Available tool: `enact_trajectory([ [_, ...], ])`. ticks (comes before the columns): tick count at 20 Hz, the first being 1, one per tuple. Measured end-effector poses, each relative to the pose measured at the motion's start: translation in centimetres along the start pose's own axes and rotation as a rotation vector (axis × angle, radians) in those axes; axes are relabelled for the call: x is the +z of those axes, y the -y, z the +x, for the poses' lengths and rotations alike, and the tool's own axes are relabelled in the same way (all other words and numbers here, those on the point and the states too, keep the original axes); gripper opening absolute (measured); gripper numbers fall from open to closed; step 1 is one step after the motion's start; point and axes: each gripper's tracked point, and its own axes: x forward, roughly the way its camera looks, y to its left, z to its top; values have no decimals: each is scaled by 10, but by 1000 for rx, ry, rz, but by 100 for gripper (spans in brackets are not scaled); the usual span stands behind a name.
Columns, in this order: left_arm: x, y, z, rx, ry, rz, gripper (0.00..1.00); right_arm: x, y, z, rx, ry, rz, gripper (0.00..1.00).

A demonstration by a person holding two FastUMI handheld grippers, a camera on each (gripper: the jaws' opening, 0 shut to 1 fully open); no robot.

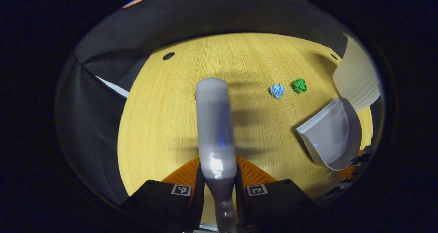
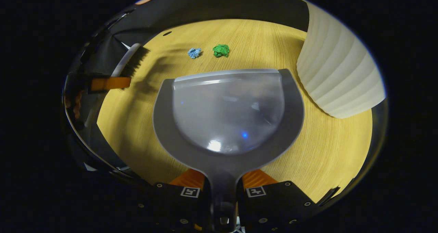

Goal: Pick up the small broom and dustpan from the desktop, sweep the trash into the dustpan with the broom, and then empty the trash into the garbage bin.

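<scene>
Wood-grain counter (image 1: 164, 123): we see its pale yellow top spread under both tongs.
Left tongs (image 1: 219, 188): we hold the broom (image 1: 215, 123) by its grey handle, both fingers pressed on it; the broom points straight ahead of these tongs, above the counter.
Broom from the right gripper view: we see it far to the left of the right tongs, its dark bristles (image 2: 134, 62) facing the counter, the left tongs gripping it.
Blue paper ball (image 1: 277, 90): on the counter, ahead and right of the left tongs; ahead and slightly left of the right tongs.
Green paper ball (image 1: 299, 85): just beside the blue one, on its right, apart from it.
Right tongs (image 2: 222, 192): closed on the handle of the dustpan (image 2: 228, 113), whose grey scoop opens ahead of them, its front lip short of both paper balls.
Garbage bin (image 2: 337, 75): white and ribbed, ahead and right of the right tongs, beside the dustpan.
</scene>
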Motion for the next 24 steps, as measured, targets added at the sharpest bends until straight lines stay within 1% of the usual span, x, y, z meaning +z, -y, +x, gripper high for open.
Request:
enact_trajectory([
  [1, 27, -17, -5, 7, 12, 26, 45, 2, -1, 3, -1, 2, -3, 35],
  [2, 49, 1, -18, 15, 27, 59, 45, 2, -1, 2, -8, -1, 7, 35],
  [3, 56, -4, -14, 26, 42, 96, 44, 4, -2, 7, -13, -9, 21, 35],
  [4, 48, -5, 4, 35, 59, 133, 45, 6, -1, 7, -18, -10, 27, 34],
  [6, 95, 4, -5, 31, 92, 199, 44, 8, 1, 2, -33, -7, 26, 35],
  [9, 136, 22, 2, 12, 133, 285, 45, 9, 3, -4, -69, -12, 7, 34],
  [10, 145, 23, 8, 7, 145, 314, 45, 9, 2, -4, -77, -14, -1, 26],
  [11, 154, 19, 16, 4, 157, 343, 44, 9, 2, -3, -83, -16, -6, 34],
  [14, 203, 32, 25, -9, 189, 433, 44, 8, -2, 3, -92, -30, -17, 35],
  [18, 272, 66, 38, -74, 220, 535, 44, 9, -6, 9, -103, -53, -12, 35],
  [19, 287, 78, 41, -96, 218, 558, 44, 11, -6, 9, -104, -54, -8, 43],
  [20, 302, 90, 44, -118, 214, 580, 43, 12, -6, 10, -105, -53, -1, 35],
  [24, 360, 145, 53, -222, 191, 635, 44, 18, -5, 17, -92, -71, 20, 35],
])
